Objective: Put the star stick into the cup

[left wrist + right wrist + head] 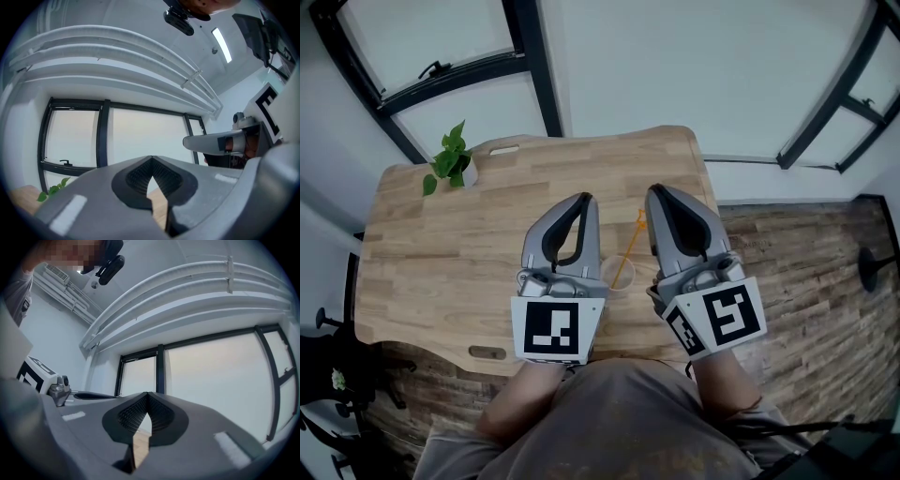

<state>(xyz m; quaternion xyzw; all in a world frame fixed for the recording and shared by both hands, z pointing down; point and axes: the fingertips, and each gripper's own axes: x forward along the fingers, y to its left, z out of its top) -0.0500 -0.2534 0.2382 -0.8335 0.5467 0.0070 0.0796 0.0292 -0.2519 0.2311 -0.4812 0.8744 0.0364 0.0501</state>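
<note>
A thin orange star stick (pixel 630 251) stands slanted in a clear cup (pixel 617 278) near the front edge of the wooden table (pixel 441 244); its top leans away to the right. The cup sits between my two grippers, touched by neither. Just to its left, my left gripper (pixel 584 199) is shut and holds nothing. My right gripper (pixel 656 190), just right of the cup, is shut and empty too. In the left gripper view the left gripper (pixel 151 158) has its tips together, and the right gripper (pixel 147 393) looks the same in the right gripper view. Both views point at the window and show neither cup nor stick.
A small potted plant (pixel 450 161) stands at the table's far left corner. Windows with dark frames (pixel 534 66) lie beyond the table. Wood-pattern floor (pixel 806 262) lies to the right. The person's arms and lap fill the bottom of the head view.
</note>
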